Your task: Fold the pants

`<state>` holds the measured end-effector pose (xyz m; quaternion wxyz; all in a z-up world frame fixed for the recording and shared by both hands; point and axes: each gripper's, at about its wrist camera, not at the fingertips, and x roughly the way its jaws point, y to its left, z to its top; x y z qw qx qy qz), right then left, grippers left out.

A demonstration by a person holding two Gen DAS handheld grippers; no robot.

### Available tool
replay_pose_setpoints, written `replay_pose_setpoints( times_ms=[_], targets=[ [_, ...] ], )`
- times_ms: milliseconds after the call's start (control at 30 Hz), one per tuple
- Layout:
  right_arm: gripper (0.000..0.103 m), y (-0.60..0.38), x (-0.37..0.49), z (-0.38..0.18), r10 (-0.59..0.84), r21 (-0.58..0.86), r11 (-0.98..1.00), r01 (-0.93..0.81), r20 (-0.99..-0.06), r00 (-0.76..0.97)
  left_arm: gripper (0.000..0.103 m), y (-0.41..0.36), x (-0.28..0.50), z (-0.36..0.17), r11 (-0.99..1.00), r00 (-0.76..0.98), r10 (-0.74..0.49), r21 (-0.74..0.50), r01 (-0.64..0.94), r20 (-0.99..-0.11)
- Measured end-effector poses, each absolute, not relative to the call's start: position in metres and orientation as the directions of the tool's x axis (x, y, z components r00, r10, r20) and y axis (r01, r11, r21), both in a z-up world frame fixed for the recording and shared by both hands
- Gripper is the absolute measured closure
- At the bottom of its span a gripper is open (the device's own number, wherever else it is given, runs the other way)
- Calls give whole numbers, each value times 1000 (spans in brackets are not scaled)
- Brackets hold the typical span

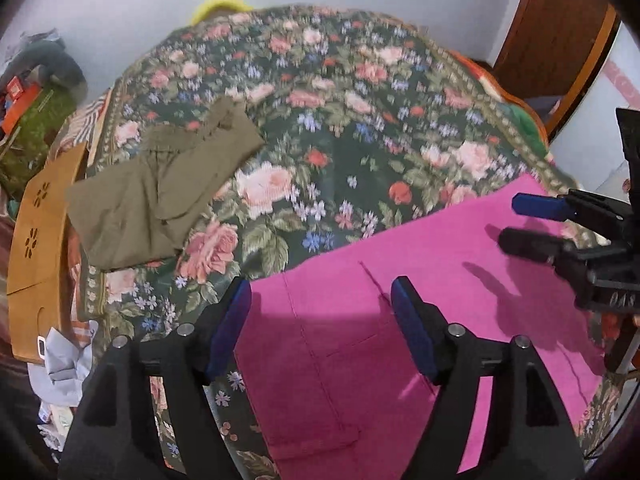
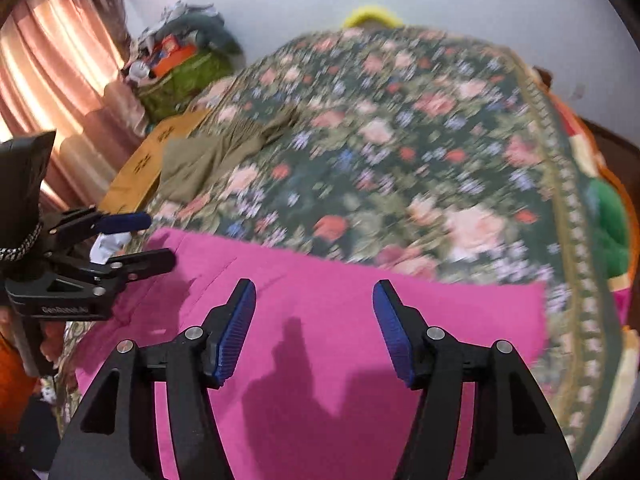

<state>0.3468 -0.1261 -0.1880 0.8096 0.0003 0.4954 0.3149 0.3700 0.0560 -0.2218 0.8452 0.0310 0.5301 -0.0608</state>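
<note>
Bright pink pants (image 1: 400, 340) lie flat on the near part of a bed with a floral cover (image 1: 340, 120); they also show in the right wrist view (image 2: 340, 340). My left gripper (image 1: 322, 292) is open and empty, held above the left part of the pink pants. My right gripper (image 2: 314, 294) is open and empty, above the pants' middle. The right gripper shows at the right edge of the left wrist view (image 1: 520, 220), and the left gripper shows at the left of the right wrist view (image 2: 156, 240). An olive-green pair of pants (image 1: 160, 188) lies folded at the bed's far left.
A wooden board (image 1: 40, 240) lies beside the bed at the left. A heap of clutter (image 2: 176, 60) stands by the pink curtains (image 2: 48, 80). A wooden door (image 1: 560, 40) is at the far right. White cloth (image 1: 64, 364) lies at the bed's near left edge.
</note>
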Motion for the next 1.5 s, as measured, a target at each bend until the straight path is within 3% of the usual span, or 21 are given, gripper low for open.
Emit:
replay_pose_setpoints(
  times_ms=[167, 233, 333, 500, 1500],
  targets=[
    [46, -102, 342, -209, 502, 339, 776, -531, -842, 197, 27, 57, 372, -245, 990, 366, -79, -28, 142, -927],
    [38, -92, 338, -221, 486, 344, 763, -547, -864, 133, 22, 56, 371, -252, 989, 356, -71, -19, 148, -932],
    [30, -89, 327, -224, 465, 302, 750, -588, -874, 144, 19, 53, 366, -258, 985, 349, -61, 0, 172, -935],
    [29, -99, 315, -222, 467, 309, 740, -597, -875, 126, 11, 54, 355, -259, 984, 358, -55, 10, 177, -932],
    [24, -187, 225, -197, 423, 265, 835, -481, -870, 255, 11, 85, 237, -220, 997, 476, 32, 62, 49, -879]
  ],
)
